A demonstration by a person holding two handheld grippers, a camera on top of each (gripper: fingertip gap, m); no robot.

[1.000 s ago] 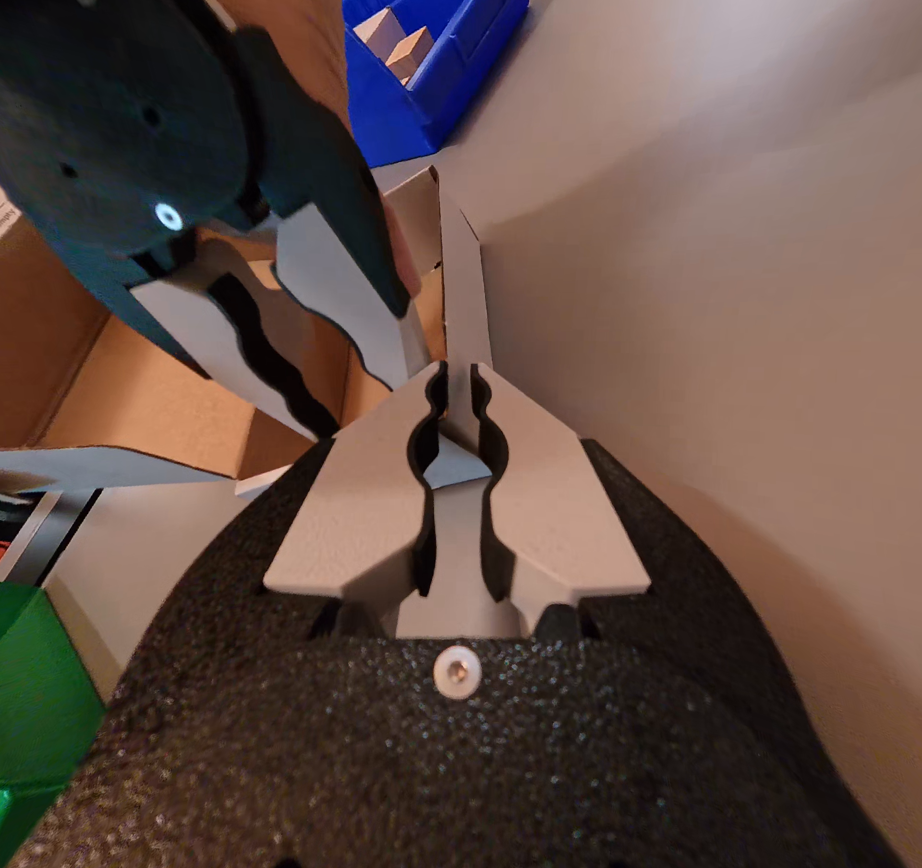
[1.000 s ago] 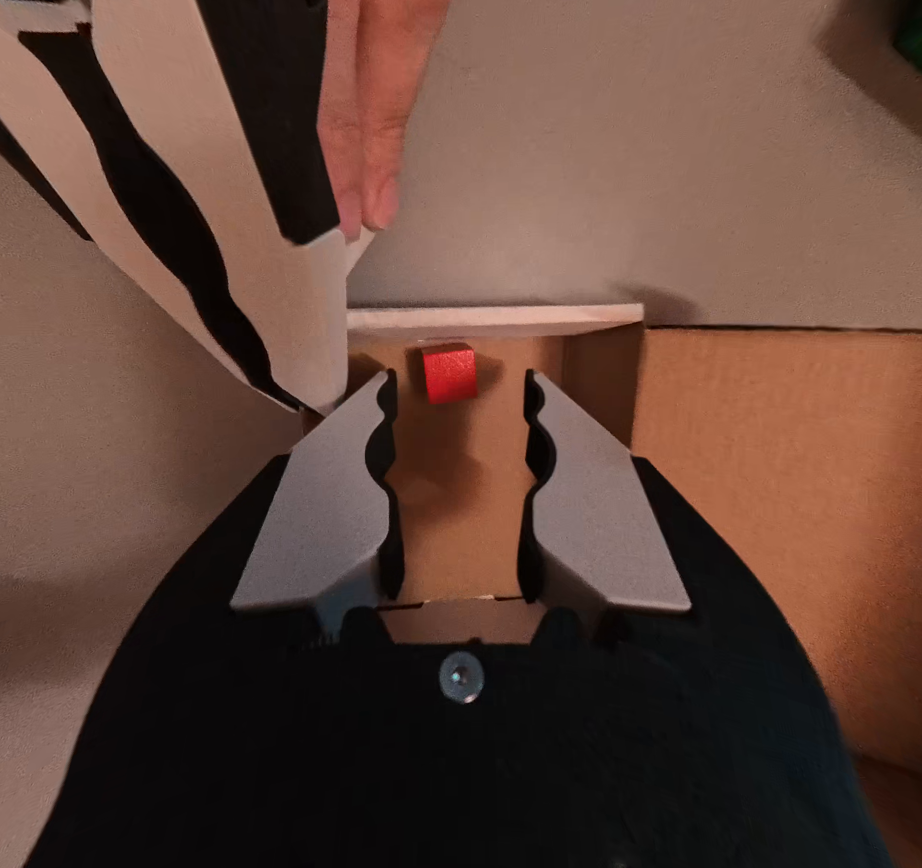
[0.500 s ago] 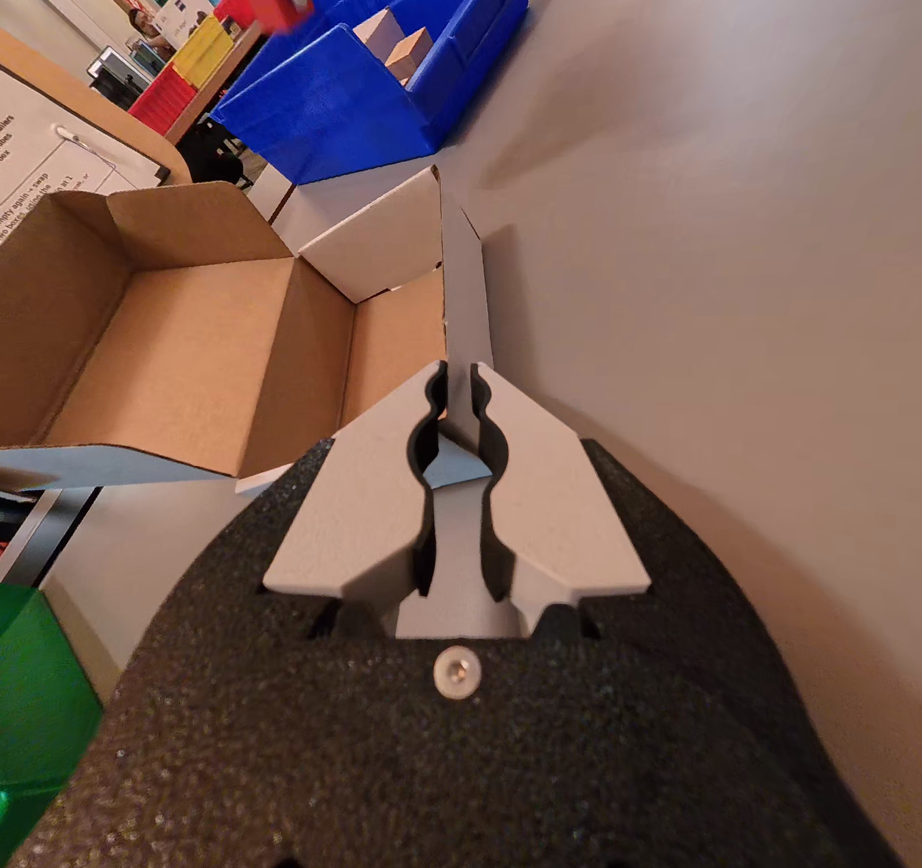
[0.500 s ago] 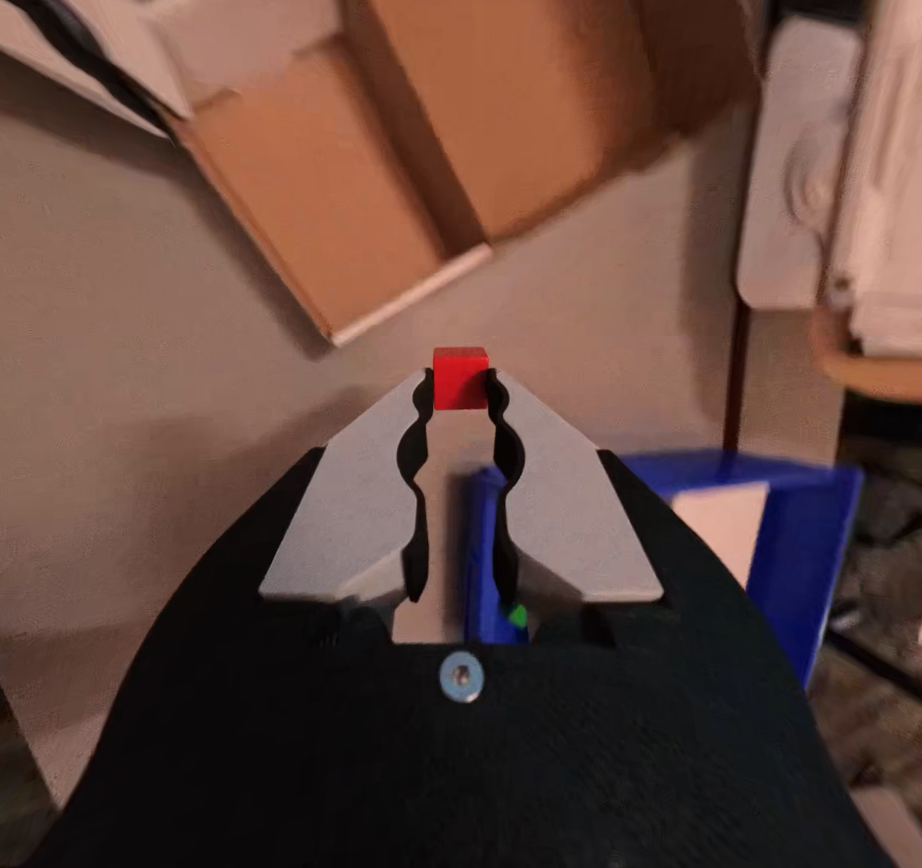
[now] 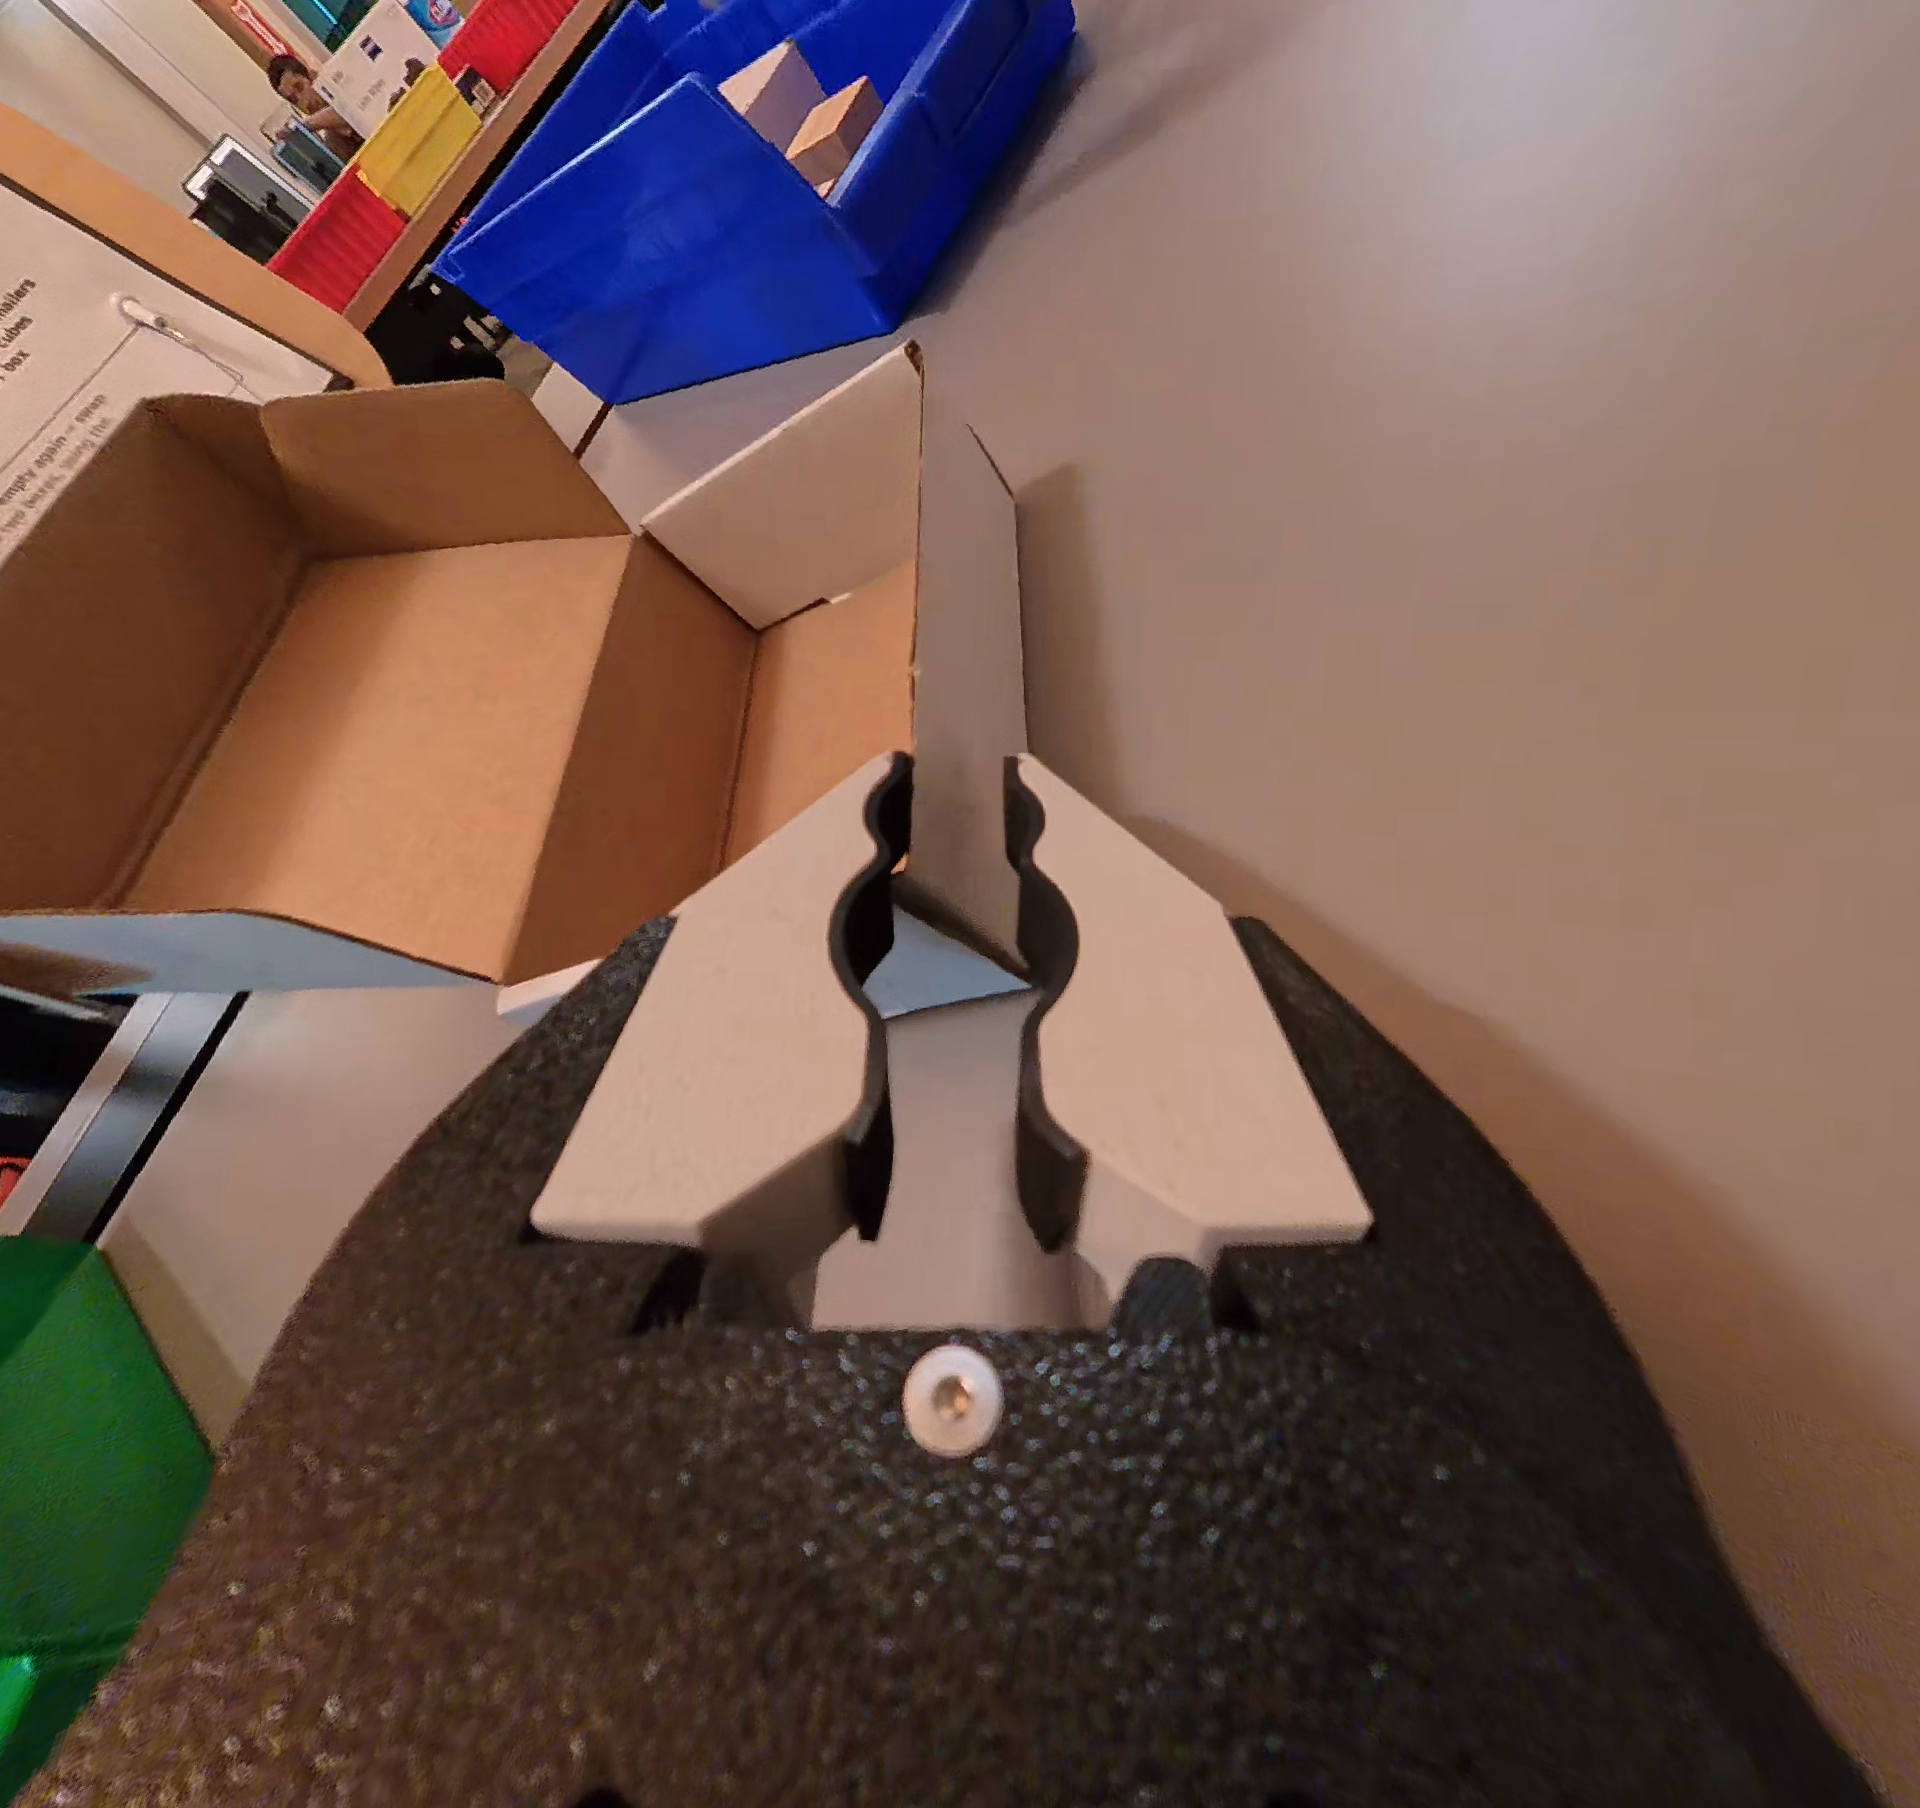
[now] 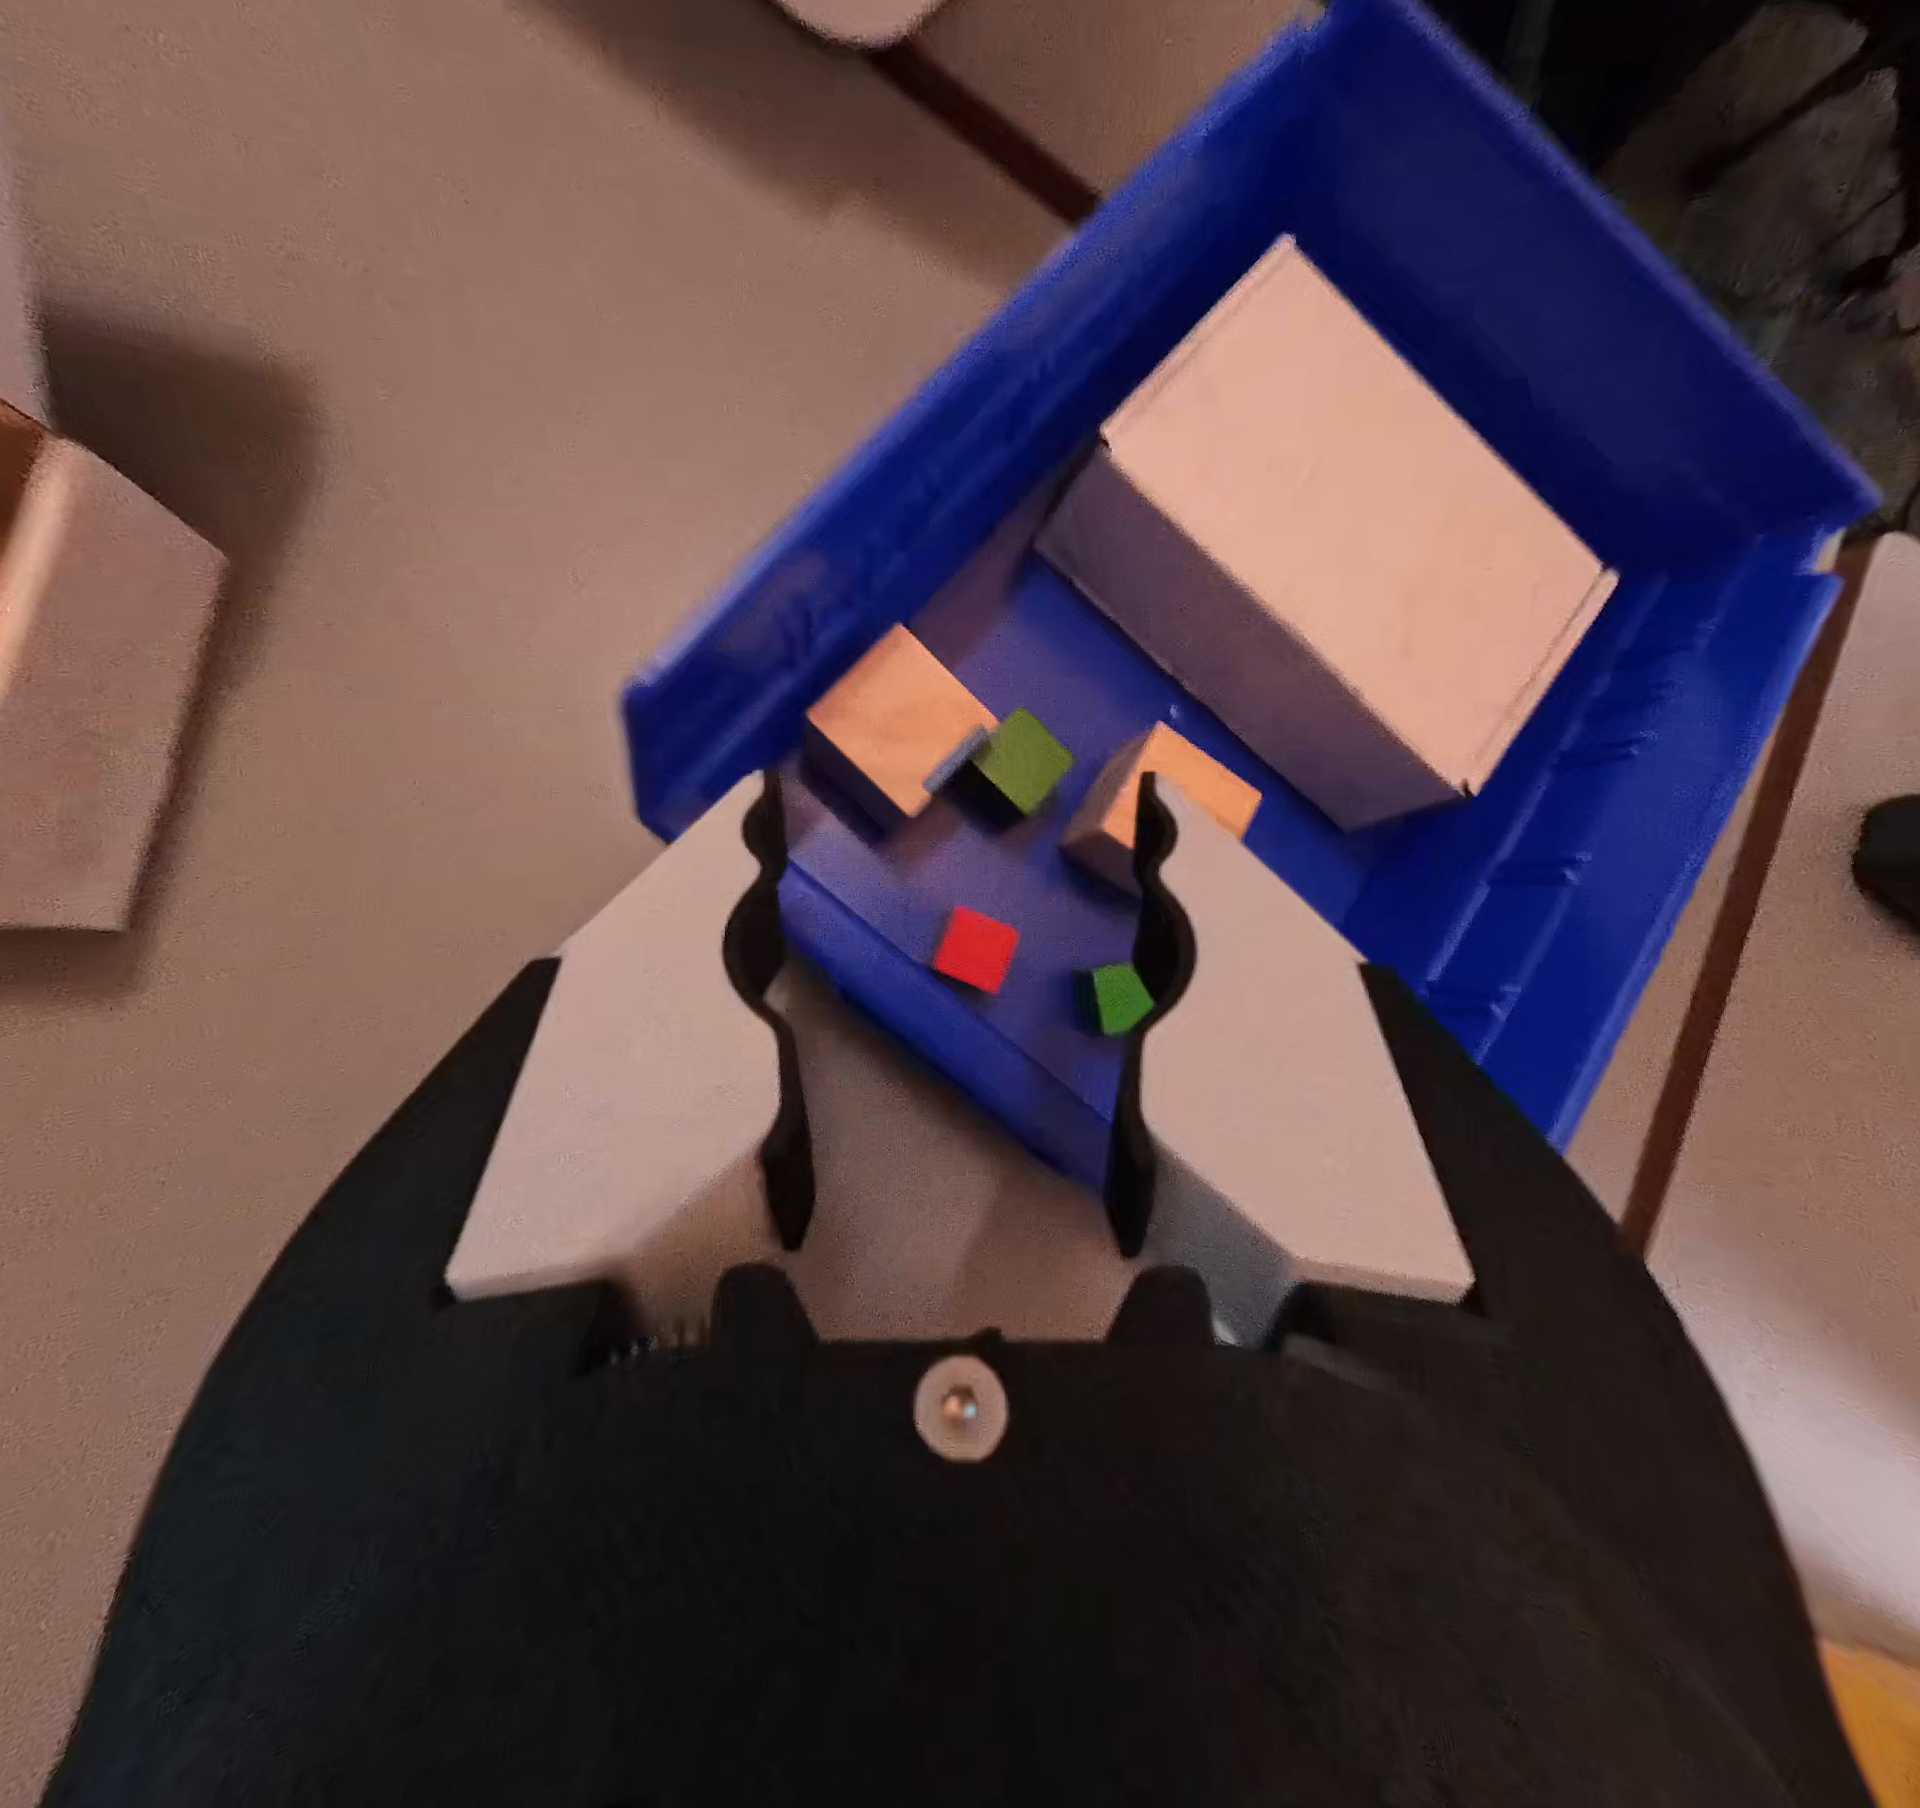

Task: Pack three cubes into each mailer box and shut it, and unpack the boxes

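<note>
1. My left gripper was closed on the white lid flap of the open mailer box, the flap standing upright between the fingers, which pinched its near end.
2. To the left of that flap the box's brown interior lay bare, with no cube visible inside it, and a white side flap leaned inward at its far right corner.
3. A green bin sat at the near left edge of the left wrist view.
4. Farther off on the beige table stood the blue bin, with two cardboard pieces showing over its wall.
5. My right gripper hung above the near end of that blue bin with its jaws spread wide and nothing between them.
6. In the bin below lay a red cube and, just to its right, a small green cube.
7. Beyond those lay a larger green cube between two tan blocks.
8. At the far end of the bin rested a closed white mailer box.
</note>
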